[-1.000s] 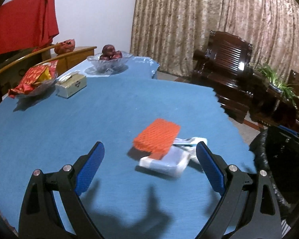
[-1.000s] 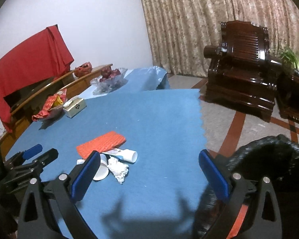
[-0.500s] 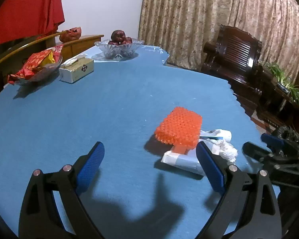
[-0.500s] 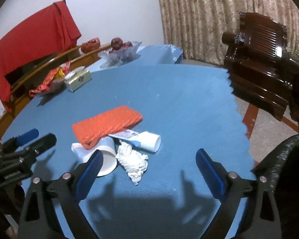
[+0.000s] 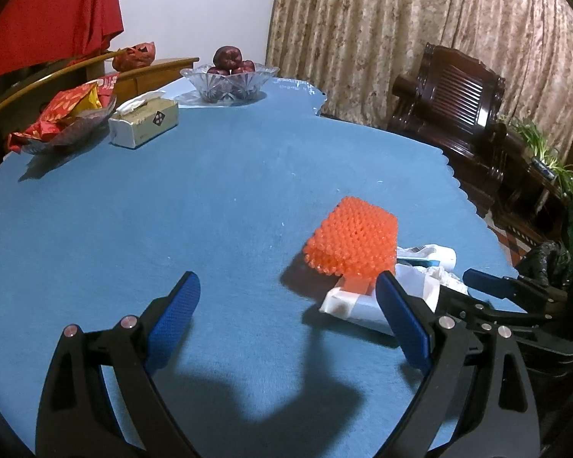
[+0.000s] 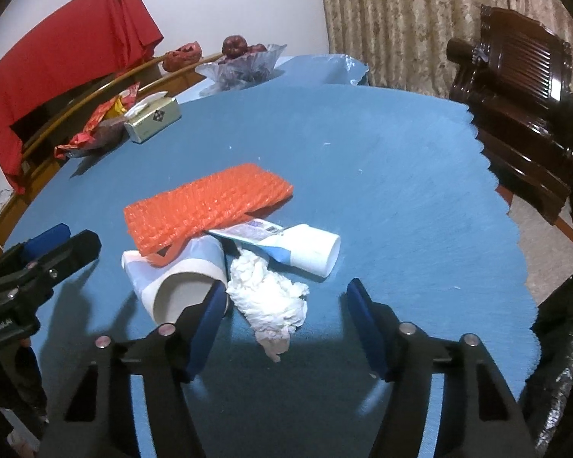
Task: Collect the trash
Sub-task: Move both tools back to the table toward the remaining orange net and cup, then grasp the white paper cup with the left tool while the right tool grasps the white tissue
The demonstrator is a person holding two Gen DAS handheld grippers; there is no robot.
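A trash pile lies on the blue tablecloth: an orange foam net over a tipped paper cup, a toothpaste tube and a crumpled white tissue. My right gripper hangs low over the tissue. Its jaws are closing, with the tissue between them and the pads not pressing on it. My left gripper is open just left of the net and cup, holding nothing. A black trash bag sits off the table's right edge.
At the far left of the table stand a tissue box, a dish of red snack packets and a glass fruit bowl. A dark wooden chair stands beyond the scalloped table edge. A red cloth hangs behind.
Both grippers dropped and moved in on the trash pile. The right jaws narrowed around the tissue. The right gripper came into the left wrist view.
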